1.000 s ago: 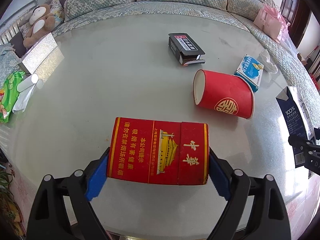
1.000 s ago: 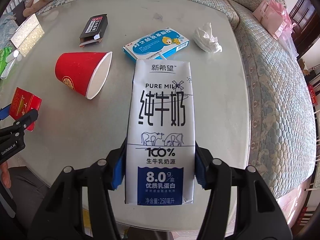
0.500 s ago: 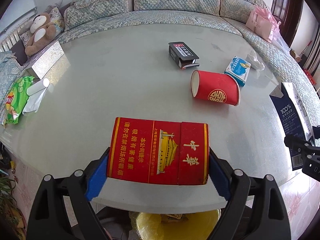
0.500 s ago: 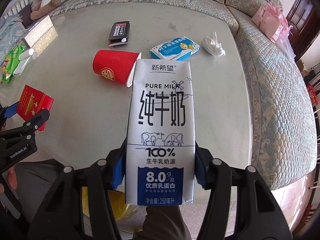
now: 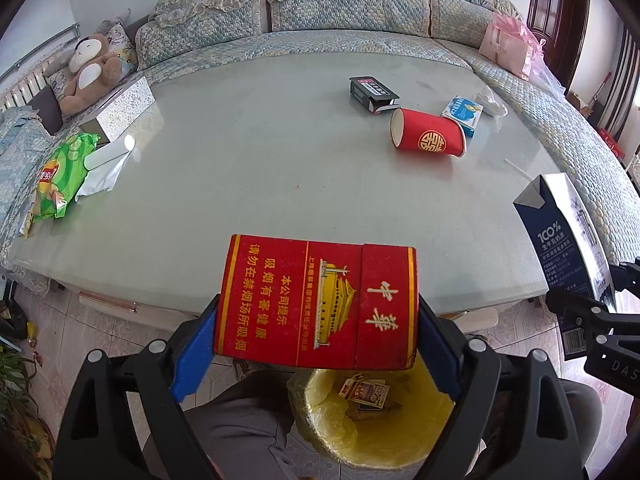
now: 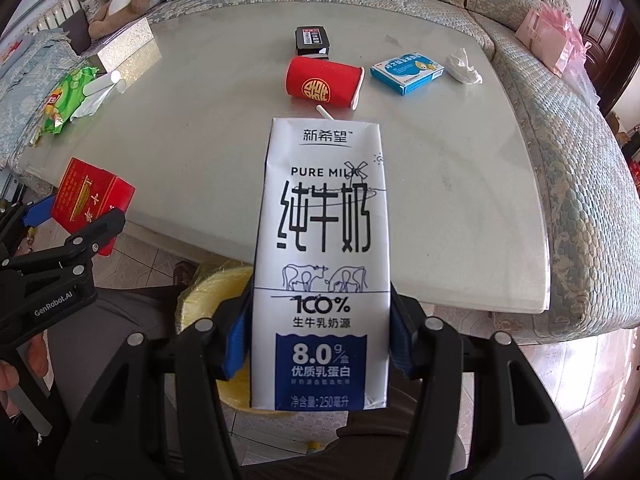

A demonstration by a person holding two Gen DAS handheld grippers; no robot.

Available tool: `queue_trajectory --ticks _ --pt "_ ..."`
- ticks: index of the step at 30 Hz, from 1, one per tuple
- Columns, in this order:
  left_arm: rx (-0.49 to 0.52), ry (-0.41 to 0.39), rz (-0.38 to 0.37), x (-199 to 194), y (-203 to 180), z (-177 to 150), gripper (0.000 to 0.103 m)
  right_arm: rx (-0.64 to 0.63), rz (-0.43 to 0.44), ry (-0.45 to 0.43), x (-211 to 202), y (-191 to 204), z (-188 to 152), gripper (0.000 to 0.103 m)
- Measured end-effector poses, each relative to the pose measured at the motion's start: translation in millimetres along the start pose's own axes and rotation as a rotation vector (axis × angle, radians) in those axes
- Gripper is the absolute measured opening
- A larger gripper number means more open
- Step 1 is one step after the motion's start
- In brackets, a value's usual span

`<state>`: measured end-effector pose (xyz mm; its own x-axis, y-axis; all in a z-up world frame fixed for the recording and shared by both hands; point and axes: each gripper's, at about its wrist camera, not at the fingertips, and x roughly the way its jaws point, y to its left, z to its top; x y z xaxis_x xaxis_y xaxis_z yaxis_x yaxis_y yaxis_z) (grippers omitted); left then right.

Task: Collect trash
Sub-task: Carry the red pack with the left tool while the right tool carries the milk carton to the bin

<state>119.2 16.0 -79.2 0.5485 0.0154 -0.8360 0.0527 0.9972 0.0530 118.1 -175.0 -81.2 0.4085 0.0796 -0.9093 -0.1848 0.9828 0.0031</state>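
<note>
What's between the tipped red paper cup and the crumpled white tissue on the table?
A flat blue-and-white box, between red paper cup and white tissue; clearest in right wrist view.

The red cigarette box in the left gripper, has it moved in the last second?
Yes. The red cigarette box has drawn back off the table, now above the yellow bin.

Table (image 5: 248,168): fills the middle of the left wrist frame; a sofa (image 5: 320,12) curves behind it along the top.
Cup (image 5: 428,138): lies on its side on the table, right of centre.
Dark box (image 5: 372,89): just behind the cup, to its upper left.
Flat carton (image 5: 464,114): touching the cup's right end; a tissue (image 5: 492,100) lies to its right.
Snack bag (image 5: 60,172): left edge of the table.
Cigarette pack (image 5: 318,304): lower centre, above the bin (image 5: 372,420).
Milk carton (image 6: 322,264): centre of the right wrist frame, in front of the table edge, partly over the bin (image 6: 212,288).
</note>
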Motion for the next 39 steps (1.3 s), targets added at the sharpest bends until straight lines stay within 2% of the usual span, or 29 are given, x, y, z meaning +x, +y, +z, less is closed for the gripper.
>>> queue_trajectory --ticks 9,16,26,39 --pt "-0.01 0.001 0.007 -12 13 -40 0.085 0.013 0.021 -0.004 -6 24 -39 0.056" --pt "-0.002 0.017 -0.003 -8 11 -65 0.085 0.036 0.041 0.025 8 39 -67 0.056" --pt "0.029 0.081 -0.018 21 -3 -97 0.085 0.075 0.054 0.102 43 44 -101 0.056" --pt "0.073 0.175 -0.032 69 -22 -120 0.086 0.079 0.075 0.224 97 48 -121 0.056"
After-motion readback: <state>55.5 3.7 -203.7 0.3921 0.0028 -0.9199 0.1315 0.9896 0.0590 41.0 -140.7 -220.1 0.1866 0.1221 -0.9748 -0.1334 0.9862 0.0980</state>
